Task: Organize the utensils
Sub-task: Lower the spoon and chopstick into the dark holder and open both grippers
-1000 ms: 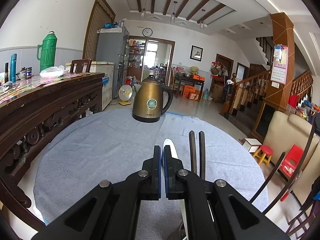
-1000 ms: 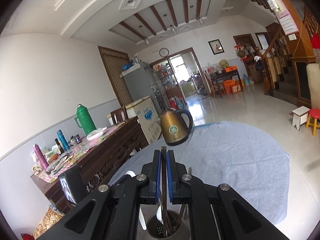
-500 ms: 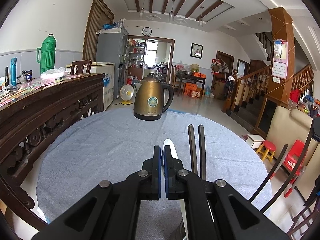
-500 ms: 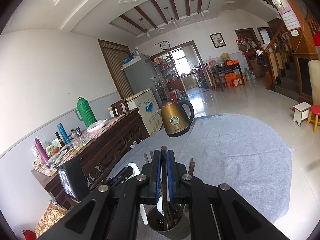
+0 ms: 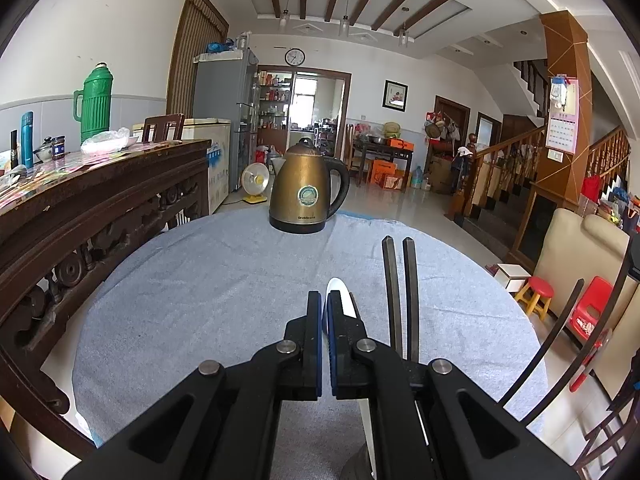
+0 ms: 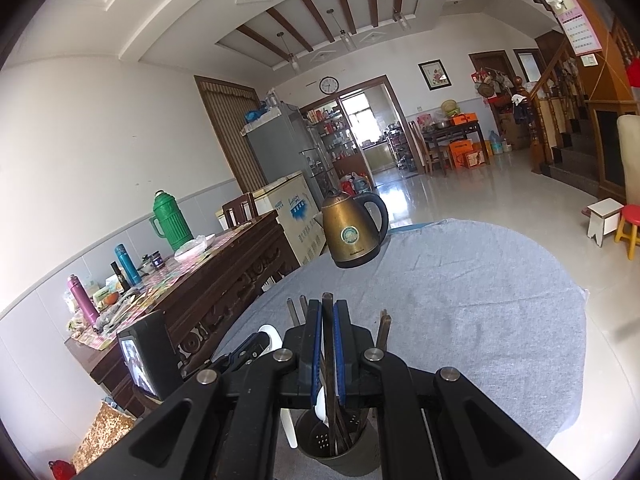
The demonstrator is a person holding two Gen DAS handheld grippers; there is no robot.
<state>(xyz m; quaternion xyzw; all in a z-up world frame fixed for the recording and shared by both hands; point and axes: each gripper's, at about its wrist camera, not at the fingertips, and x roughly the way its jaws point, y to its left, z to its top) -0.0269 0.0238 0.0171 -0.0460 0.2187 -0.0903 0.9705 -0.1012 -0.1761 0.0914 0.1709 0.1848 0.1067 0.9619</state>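
Grey-blue cloth (image 5: 200, 300) covers the round table, and the brass kettle (image 5: 306, 196) stands at its far edge; both sit almost where they did a second ago, so neither hand has really travelled. The one small change is in the right wrist view: the dark perforated utensil holder (image 6: 340, 452) at the near edge now shows a little more of its mouth, and more chopstick tops show on either side of the jaws.

The right gripper (image 6: 328, 314) is clamped on one dark chopstick (image 6: 327, 300) that stands upright. Its lower end seems to reach down into the holder among the others, so this piece looks ready to be let go.

The left gripper (image 5: 324, 300) is closed with nothing between its pads. It waits just left of a pair of upright chopsticks (image 5: 402, 292), with a white spoon (image 5: 335, 286) poking up just behind it.

The left wrist view hides the holder beneath the gripper body. The holder's base is cut off in the right wrist view, and the held chopstick's tip is lost among the others. A black device with a lit screen (image 6: 140, 356) at the left is hard to identify.
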